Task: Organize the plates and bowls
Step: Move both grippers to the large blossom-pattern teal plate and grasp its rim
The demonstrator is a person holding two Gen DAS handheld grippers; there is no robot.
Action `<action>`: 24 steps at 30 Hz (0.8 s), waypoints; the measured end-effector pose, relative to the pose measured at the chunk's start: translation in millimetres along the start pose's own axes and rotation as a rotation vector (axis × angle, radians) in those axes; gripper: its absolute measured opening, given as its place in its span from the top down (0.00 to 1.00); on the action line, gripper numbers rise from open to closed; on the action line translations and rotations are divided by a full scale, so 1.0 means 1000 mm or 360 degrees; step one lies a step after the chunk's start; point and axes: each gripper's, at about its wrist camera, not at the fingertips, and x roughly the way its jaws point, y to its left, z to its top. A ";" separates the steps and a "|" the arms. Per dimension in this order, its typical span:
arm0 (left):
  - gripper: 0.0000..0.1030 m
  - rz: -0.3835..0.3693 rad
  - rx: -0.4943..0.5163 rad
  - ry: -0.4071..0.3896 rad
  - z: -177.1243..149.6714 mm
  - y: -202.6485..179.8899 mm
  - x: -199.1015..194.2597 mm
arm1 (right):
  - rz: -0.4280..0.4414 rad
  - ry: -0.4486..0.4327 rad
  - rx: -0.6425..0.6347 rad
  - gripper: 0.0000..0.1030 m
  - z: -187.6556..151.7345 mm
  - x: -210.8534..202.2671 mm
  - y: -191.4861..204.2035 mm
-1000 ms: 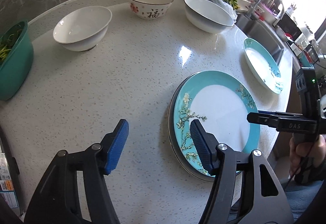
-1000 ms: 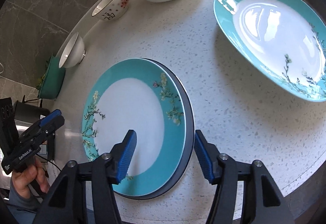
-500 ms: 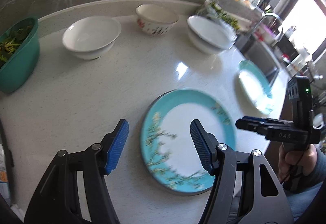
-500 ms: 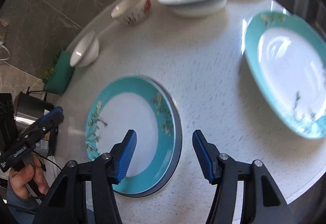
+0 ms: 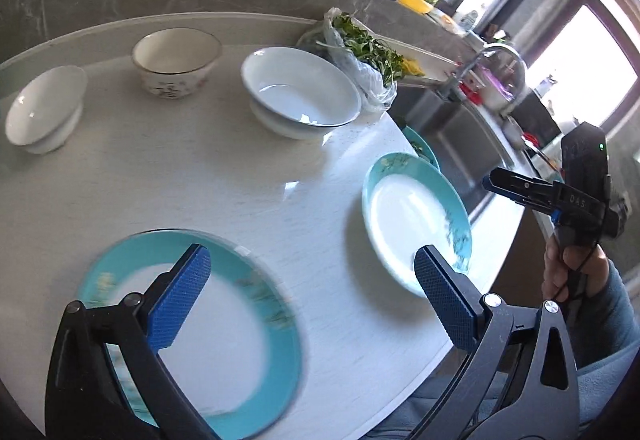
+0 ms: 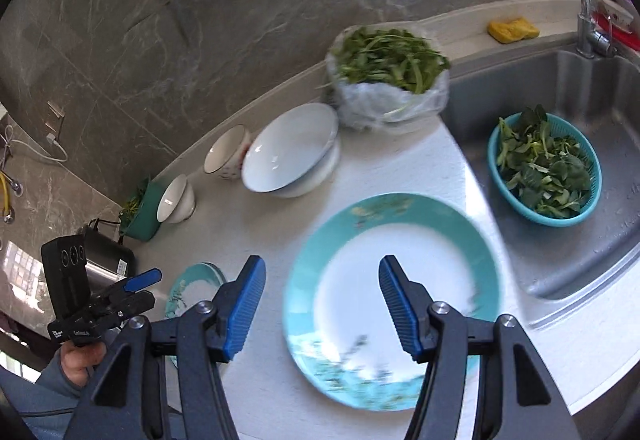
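Observation:
My left gripper (image 5: 312, 300) hangs above the white counter with its jaws opening wide and nothing between them. A stack of teal-rimmed plates (image 5: 192, 332) lies under its left finger. A single teal plate (image 5: 416, 224) lies near the counter's right edge. My right gripper (image 6: 322, 312) is open and empty, hovering over that single plate (image 6: 392, 300). Along the back stand a wide white bowl (image 5: 300, 92), a patterned bowl (image 5: 176, 60) and a small white bowl (image 5: 44, 108). In the right wrist view the plate stack (image 6: 192, 288) lies at the left, beside the left gripper (image 6: 140, 290).
A plastic bag of greens (image 6: 388, 80) sits behind the wide bowl. A steel sink (image 6: 580, 88) to the right holds a teal colander (image 6: 544, 168) of leaves, with a tap behind. A green basin (image 6: 140, 216) stands at the far left. The counter edge curves close to the single plate.
Both grippers have swung right and lifted away from the plate stack. The right gripper now hovers over the single plate. The left jaws have spread much wider.

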 end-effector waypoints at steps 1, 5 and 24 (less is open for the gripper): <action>0.00 0.0029 0.0009 -0.0005 0.000 -0.016 0.009 | 0.0049 0.0028 -0.0012 0.38 0.009 -0.002 -0.018; 0.00 0.0106 -0.0033 0.0104 -0.008 -0.059 0.049 | 0.0102 0.0171 -0.0040 0.38 0.022 0.008 -0.065; 0.39 0.0194 -0.0311 0.0422 -0.025 -0.075 0.158 | 0.0347 0.0479 -0.0001 0.56 0.013 0.057 -0.136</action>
